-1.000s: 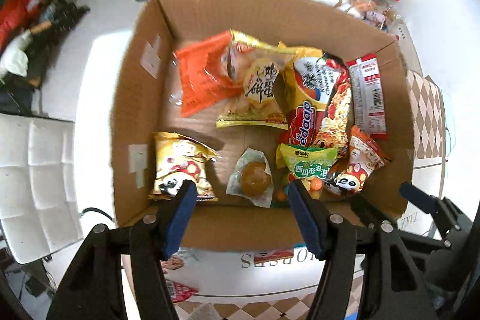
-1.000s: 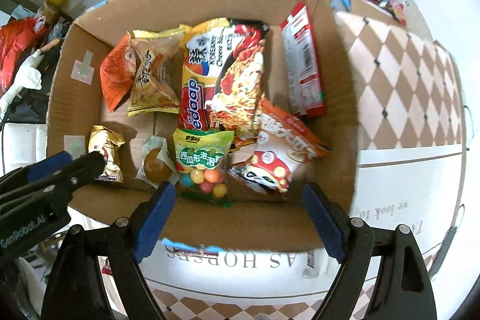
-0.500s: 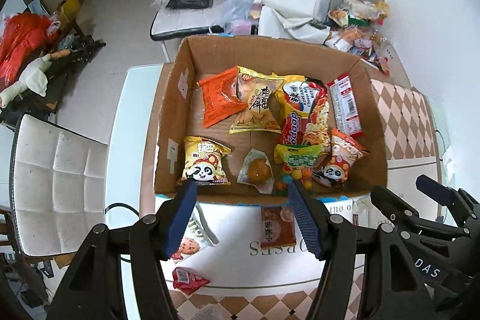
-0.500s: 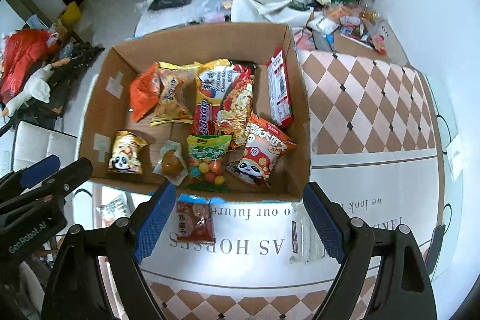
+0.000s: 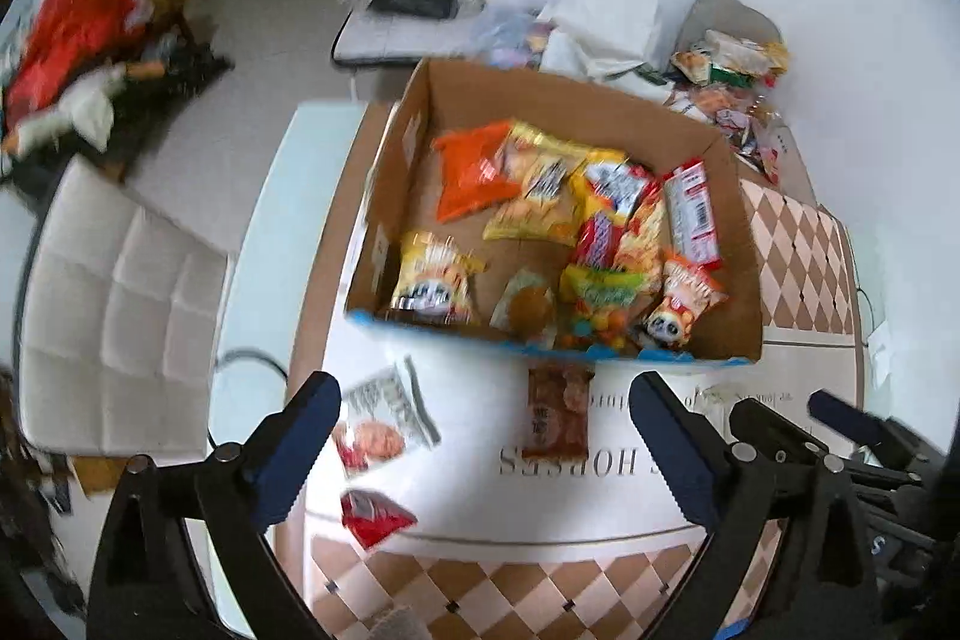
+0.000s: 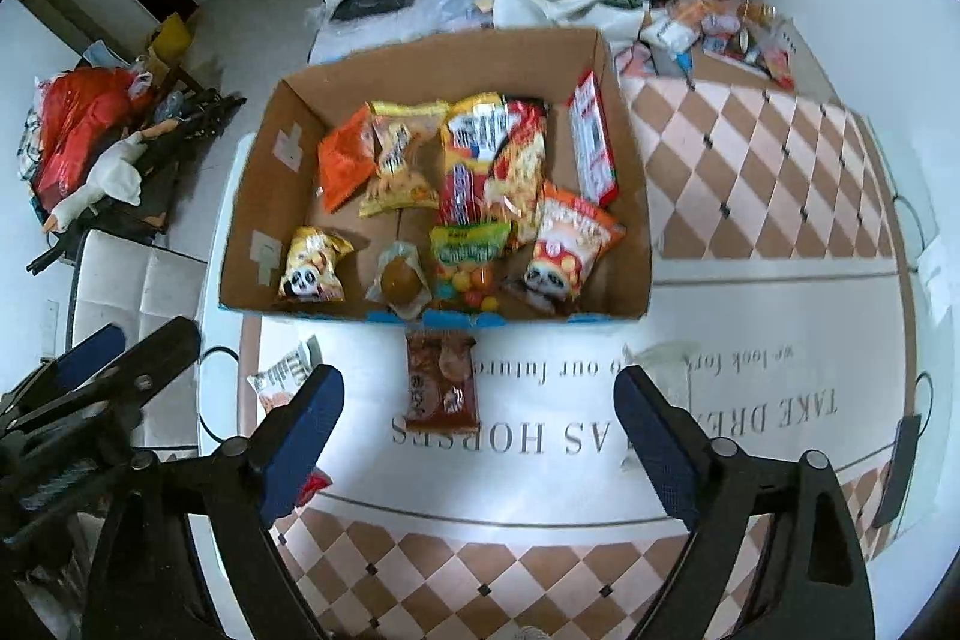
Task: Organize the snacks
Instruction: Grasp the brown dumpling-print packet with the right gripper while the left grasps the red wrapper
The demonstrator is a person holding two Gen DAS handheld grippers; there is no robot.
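Left wrist view alone: whole red packet (image 5: 377, 515); both tongs (image 5: 483, 439) (image 6: 479, 439) empty, widening over brown packet (image 6: 442, 381).

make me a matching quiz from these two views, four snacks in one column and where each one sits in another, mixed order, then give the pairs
Snacks
1. brown packet
2. orange bag
3. panda bag
4. red packet

Places
A. inside the box, far left, half under a yellow bag
B. on the table just outside the box's near wall
C. inside the box, near left corner
D. on the table by the left tongs' left finger

Pairs: 1-B, 2-A, 3-C, 4-D
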